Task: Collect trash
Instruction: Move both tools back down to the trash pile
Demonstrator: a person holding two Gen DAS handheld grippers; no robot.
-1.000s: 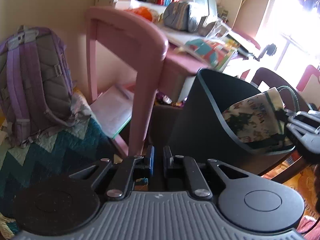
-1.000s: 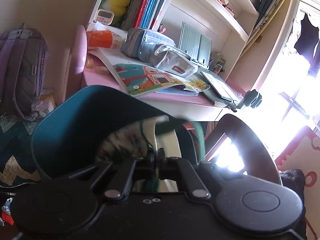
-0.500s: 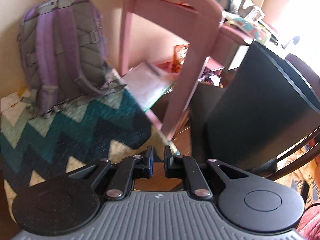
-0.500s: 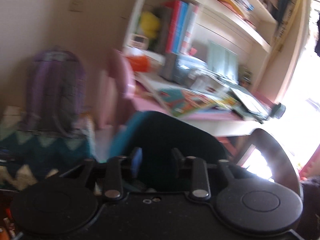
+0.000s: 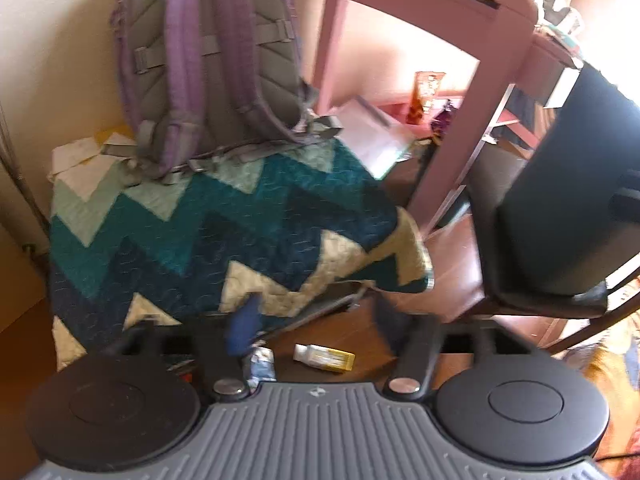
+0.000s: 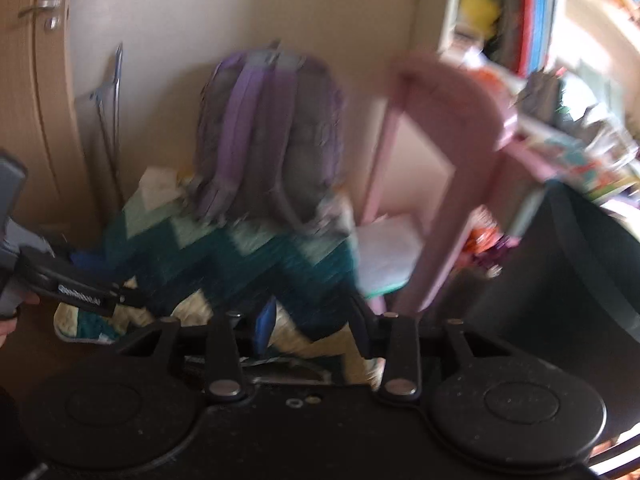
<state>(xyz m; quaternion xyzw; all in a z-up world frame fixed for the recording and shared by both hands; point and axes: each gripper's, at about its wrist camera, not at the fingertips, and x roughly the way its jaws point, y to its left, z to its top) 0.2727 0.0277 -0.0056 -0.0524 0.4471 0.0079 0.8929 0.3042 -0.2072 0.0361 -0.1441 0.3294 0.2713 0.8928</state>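
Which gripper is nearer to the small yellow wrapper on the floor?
Left. The left gripper hangs open just above the yellow wrapper. The right gripper faces the quilt; no wrapper shows in its view.

The left gripper (image 5: 316, 320) is showing a grey ribbed housing with a small white logo at its front edge, two black round discs flanking it, and black link arms pinned with silver screws. Its fingers (image 5: 242, 328) are wearing blue pads. The right gripper (image 6: 312, 328) is showing a black speckled housing with two small silver washers, the same discs, silver pivot screws and blue-padded fingers (image 6: 266, 326). Seen from the right wrist camera, the left unit is presenting a grey handle and a black arm carrying white lettering.
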